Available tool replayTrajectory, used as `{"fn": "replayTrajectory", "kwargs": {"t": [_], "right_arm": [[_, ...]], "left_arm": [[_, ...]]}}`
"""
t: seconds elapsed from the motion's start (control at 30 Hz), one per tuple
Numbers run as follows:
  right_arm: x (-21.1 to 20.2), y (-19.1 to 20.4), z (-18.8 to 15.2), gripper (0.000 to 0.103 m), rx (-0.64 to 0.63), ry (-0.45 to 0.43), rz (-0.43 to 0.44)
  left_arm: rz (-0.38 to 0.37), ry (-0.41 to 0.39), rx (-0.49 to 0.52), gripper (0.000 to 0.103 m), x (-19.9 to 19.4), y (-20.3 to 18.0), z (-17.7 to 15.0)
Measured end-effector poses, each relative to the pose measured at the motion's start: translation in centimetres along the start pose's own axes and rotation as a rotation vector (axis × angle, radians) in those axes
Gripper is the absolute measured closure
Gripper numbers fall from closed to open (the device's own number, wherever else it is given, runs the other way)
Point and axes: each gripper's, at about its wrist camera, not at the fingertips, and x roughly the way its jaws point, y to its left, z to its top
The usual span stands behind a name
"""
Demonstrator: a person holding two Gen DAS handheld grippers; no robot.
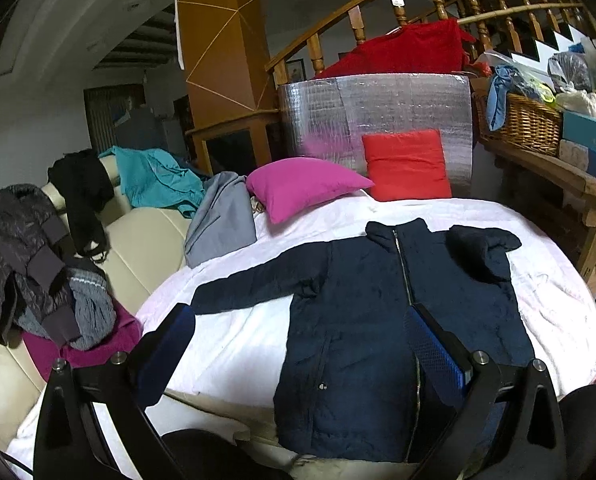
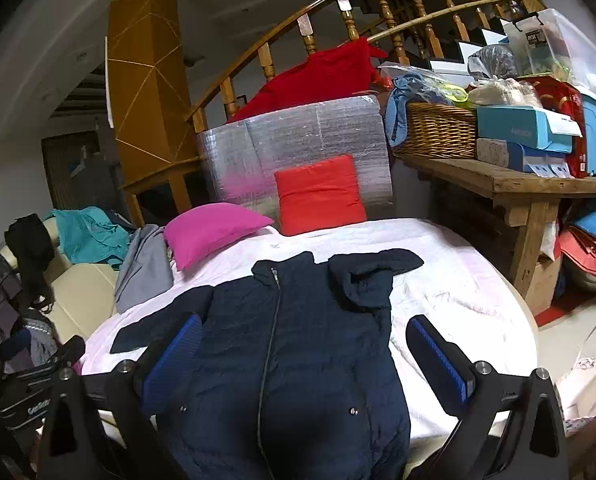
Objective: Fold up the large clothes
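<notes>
Grippers both hover above a navy jacket point(image 1: 358, 320), fingers spread wide and holding nothing. Left gripper point(image 1: 298, 344): one blue-padded finger hangs over white bedding beside the jacket's outstretched sleeve, the other over the zip line. Right gripper point(image 2: 298, 354): its fingers point(image 2: 438, 356) straddle the jacket body, one over the left chest, one over bare sheet past the hem side.

Jacket lies front-up, zipped, on a white-covered bed point(image 2: 458, 280); one sleeve extends flat toward the sofa side, the other is bunched and folded back near the collar. Lower hem is cut off at the frame edge in both views. Whether any finger touches fabric cannot be told.

Pink pillow point(image 1: 302, 184) and red cushion point(image 1: 406, 164) sit at the bed's far end. Clothes pile point(image 1: 37, 272) at left is a dark tangle, items hard to separate.
</notes>
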Motion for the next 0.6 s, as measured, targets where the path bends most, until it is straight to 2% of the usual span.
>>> {"fn": "replayTrajectory", "kwargs": {"t": [0.27,0.6], "right_arm": [[4.4,-1.5,1.5,0.000,0.009,0.011,-0.009],[10.7,-1.9,2.6,0.000,-0.001,0.028,-0.047]], "left_arm": [[0.019,-0.009,0.023,0.000,2.4,-1.9,1.2],[0.001,0.006,0.021,0.000,7.9,-4.1,2.9]]}}
